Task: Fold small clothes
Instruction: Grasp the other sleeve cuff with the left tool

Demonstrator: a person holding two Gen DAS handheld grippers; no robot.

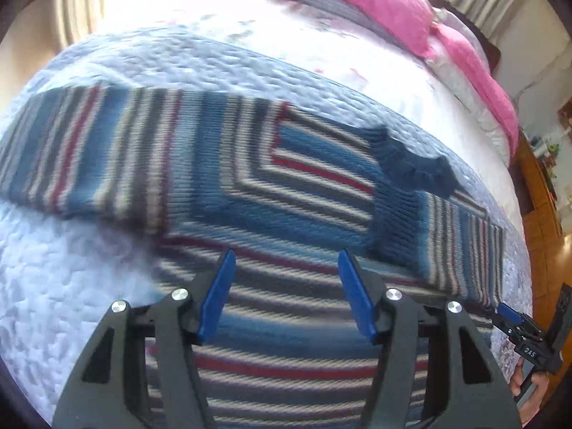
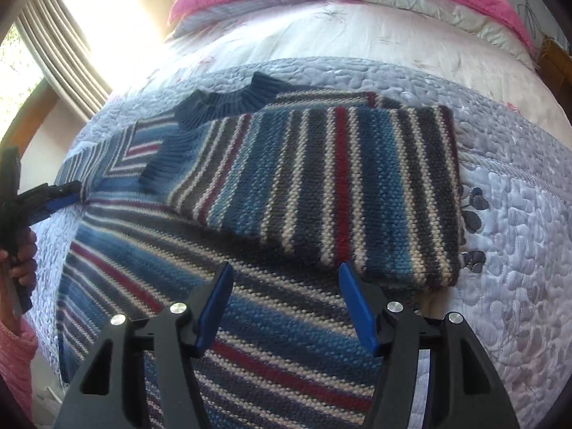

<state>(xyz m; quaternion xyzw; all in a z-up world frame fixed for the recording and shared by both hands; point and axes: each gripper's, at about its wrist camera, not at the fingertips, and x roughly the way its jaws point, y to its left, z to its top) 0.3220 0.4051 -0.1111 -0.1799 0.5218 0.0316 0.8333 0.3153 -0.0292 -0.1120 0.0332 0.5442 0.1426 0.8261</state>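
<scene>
A knitted sweater [image 1: 286, 200] with blue, grey, white and red stripes lies flat on the bed, its dark blue collar [image 1: 414, 164] pointing away. One sleeve [image 1: 89, 157] stretches out to the left in the left wrist view. In the right wrist view the other sleeve [image 2: 321, 178] lies folded across the sweater [image 2: 186, 279] below the collar [image 2: 228, 102]. My left gripper [image 1: 286, 255] hovers open over the body, nothing between its fingers. My right gripper [image 2: 286, 266] is also open above the lower body, near the folded sleeve's edge. Each gripper shows at the other view's edge, by the sweater's side.
The bed carries a pale blue quilted cover [image 2: 518, 236] and a white floral sheet [image 2: 357, 32]. Pink pillows [image 1: 389, 3] lie at the head. A curtained window [image 2: 53, 39] is on the left, wooden furniture [image 1: 540, 193] on the right. A hand in a pink sleeve [image 2: 16, 350] holds the left gripper.
</scene>
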